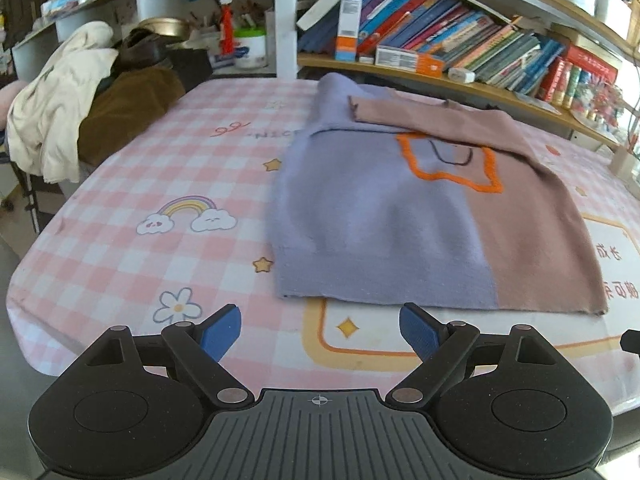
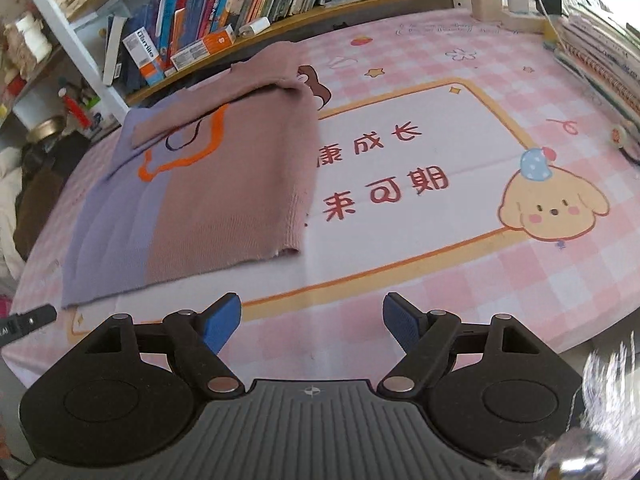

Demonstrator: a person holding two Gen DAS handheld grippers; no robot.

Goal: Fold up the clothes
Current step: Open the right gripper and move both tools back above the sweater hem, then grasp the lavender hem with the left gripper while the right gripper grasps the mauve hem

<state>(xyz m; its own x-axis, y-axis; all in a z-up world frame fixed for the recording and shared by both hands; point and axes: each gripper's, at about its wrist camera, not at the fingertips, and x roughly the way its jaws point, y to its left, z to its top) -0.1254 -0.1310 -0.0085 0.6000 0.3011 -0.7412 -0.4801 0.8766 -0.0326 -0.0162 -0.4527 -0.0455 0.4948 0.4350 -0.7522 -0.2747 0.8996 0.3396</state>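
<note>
While the sweater [image 1: 420, 216] lies partly folded on the tabletop [image 1: 160, 184], the left gripper [image 1: 320, 332] and right gripper [image 2: 312, 324] hold their jaws apart, empty.

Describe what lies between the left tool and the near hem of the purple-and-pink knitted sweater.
Only bare tablecloth, pink-checked with an orange-bordered white panel, shown in the left wrist view between the open left tool and the sweater.

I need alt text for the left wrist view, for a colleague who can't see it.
A purple and dusty-pink sweater with an orange outline motif lies flat on a pink checked tablecloth, sleeves folded in. The open left gripper sits just short of the hem, holding nothing. Behind are a bookshelf and a pile of clothes at left.
</note>
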